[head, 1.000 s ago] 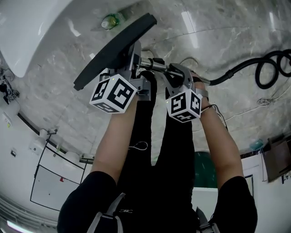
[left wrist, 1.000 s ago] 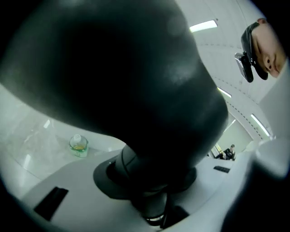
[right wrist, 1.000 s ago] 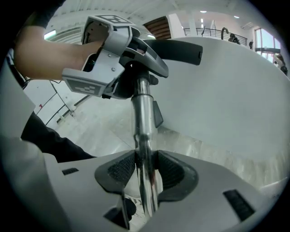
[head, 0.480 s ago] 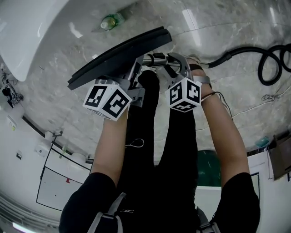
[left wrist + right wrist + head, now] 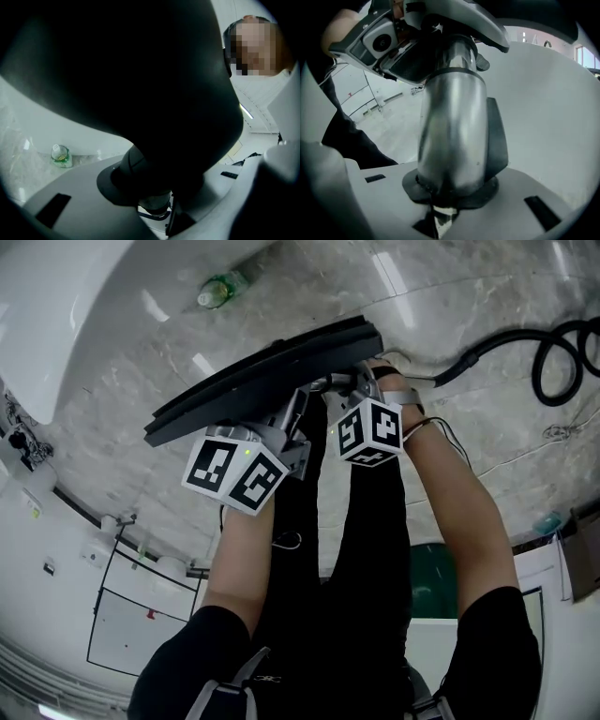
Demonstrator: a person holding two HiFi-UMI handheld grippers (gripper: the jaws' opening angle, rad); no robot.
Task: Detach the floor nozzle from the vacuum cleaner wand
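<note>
Your left gripper (image 5: 157, 213) is clamped on the floor nozzle (image 5: 262, 371): in the left gripper view its dark neck sits between the two jaws, pinched there, and the nozzle's black body fills most of that view. Your right gripper (image 5: 447, 206) is closing on the wand (image 5: 452, 126) – the shiny metal tube stands between its jaws with the black pads against both sides of it. In the head view the nozzle lies as a long black bar slanting from lower left to upper right, just beyond both grippers and above the pale marble floor (image 5: 122, 399). The two grippers are close together side by side, yours on the left at the nozzle's middle, yours on the right just beside it on the tube. In the right gripper view the wand runs up into the nozzle's neck, so the two parts look joined. A black hose (image 5: 506, 341) curls across the floor at the upper right – a green bottle (image 5: 217, 292) lies well apart at the upper left.
</note>
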